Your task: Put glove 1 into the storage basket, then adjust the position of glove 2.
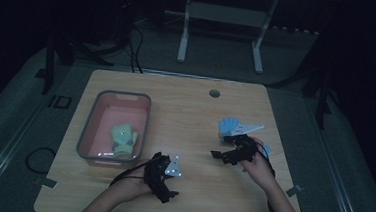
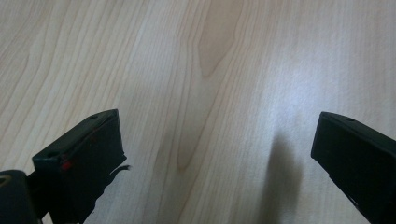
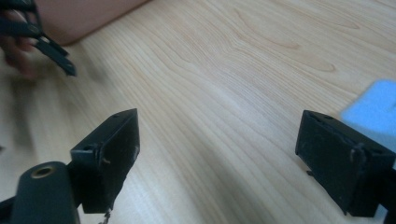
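High view: left gripper [image 1: 166, 182] and right gripper [image 1: 228, 154] are over the wooden table [image 1: 190, 111]. The blue toy [image 1: 228, 126] lies just behind the right gripper; the basket [image 1: 94, 124] (green toy [image 1: 123, 139] inside) is near the left.

Left gripper view: jaws apart — bare wood between.

Right gripper view: jaws apart, empty — blue toy [image 3: 373, 109] beyond the right-hand jaw.

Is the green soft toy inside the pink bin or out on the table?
Inside. In the high view the green soft toy lies on the floor of the pink bin, within its grey rim.
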A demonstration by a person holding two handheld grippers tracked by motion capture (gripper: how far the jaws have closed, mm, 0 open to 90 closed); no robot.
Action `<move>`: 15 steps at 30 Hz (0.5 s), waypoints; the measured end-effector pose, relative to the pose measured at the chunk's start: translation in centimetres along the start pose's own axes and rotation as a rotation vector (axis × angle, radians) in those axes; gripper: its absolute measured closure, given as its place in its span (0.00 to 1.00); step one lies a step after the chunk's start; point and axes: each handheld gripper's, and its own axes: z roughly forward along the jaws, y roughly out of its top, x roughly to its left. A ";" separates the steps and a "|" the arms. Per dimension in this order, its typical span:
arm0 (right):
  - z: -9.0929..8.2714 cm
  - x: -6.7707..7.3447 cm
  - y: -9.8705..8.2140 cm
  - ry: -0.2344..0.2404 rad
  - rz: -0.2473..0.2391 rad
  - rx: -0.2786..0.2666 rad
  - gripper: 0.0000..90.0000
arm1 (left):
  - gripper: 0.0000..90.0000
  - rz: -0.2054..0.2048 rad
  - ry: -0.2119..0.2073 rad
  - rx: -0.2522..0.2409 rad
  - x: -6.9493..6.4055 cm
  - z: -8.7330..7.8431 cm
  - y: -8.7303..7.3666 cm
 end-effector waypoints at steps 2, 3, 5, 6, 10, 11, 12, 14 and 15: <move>-0.6 -0.2 -0.3 -0.012 0.011 -0.013 0.13 | 0.03 -0.011 -0.004 -0.010 0.1 -0.1 -0.2; -0.9 -0.3 -0.4 -0.022 0.003 -0.021 0.12 | 0.03 -0.015 0.000 -0.008 0.1 -0.2 -0.3; -1.3 -0.6 -0.7 -0.017 0.007 -0.004 0.13 | 0.03 -0.008 0.009 -0.007 0.0 -0.2 -0.3; -1.5 -0.8 -0.8 -0.034 0.000 -0.004 0.16 | 0.03 -0.007 0.012 -0.003 0.0 -0.3 -0.4; -2.4 -1.8 -1.0 -0.104 -0.046 0.020 0.46 | 0.03 -0.020 0.003 -0.010 -0.5 -0.4 -0.6; -2.6 -2.2 -0.9 -0.109 -0.067 0.021 0.50 | 0.03 -0.018 0.006 -0.009 -0.6 -0.4 -0.6; -2.7 -2.4 -0.9 -0.113 -0.070 0.015 0.51 | 0.03 -0.016 0.011 -0.005 -0.7 -0.3 -0.7; -2.6 -3.2 -0.6 -0.137 -0.063 0.019 0.61 | 0.03 -0.007 0.014 0.006 -1.0 -0.1 -0.9; -2.5 -3.6 -0.5 -0.152 -0.058 0.020 0.60 | 0.03 -0.009 0.009 0.013 -1.0 0.0 -1.1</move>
